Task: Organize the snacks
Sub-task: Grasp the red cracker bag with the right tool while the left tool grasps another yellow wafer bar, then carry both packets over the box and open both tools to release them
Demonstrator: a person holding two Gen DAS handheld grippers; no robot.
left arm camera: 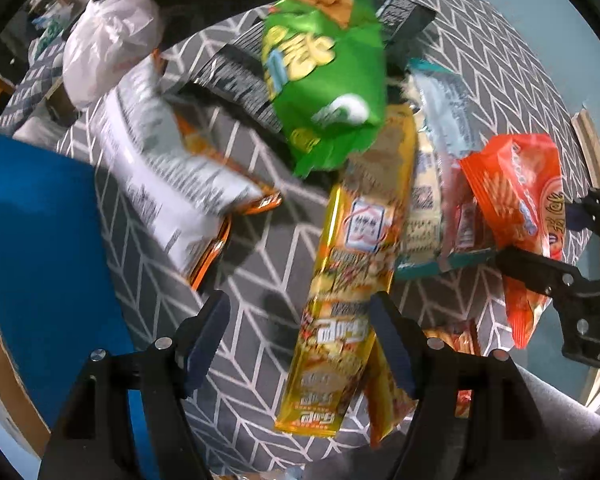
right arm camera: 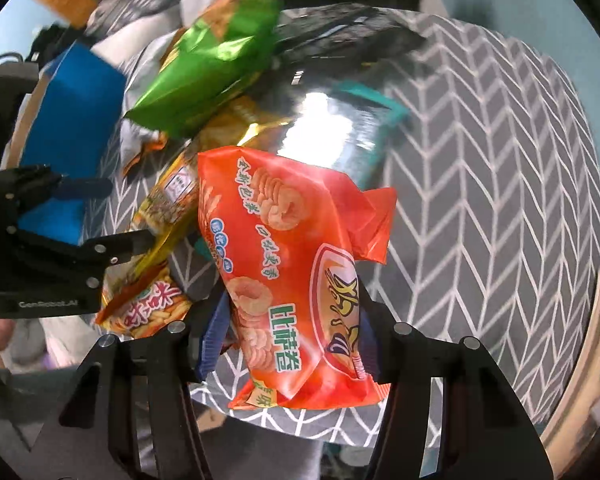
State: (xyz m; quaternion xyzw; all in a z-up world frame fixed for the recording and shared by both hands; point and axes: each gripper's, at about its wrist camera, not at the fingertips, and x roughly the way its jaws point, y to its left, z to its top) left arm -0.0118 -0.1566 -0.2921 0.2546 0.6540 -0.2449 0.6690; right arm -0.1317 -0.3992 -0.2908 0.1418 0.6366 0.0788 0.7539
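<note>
Snack packets lie heaped on a round table under a grey chevron cloth (left arm camera: 236,264). The right gripper (right arm camera: 292,332) has its jaws around the orange ring-snack bag (right arm camera: 296,280), pads against both sides at the table's near edge. The left gripper (left arm camera: 300,340) hangs with jaws apart over the long yellow packet (left arm camera: 352,280), not gripping it. A green bag (left arm camera: 328,76) tops the pile, and a white bag (left arm camera: 160,164) lies beside it
</note>
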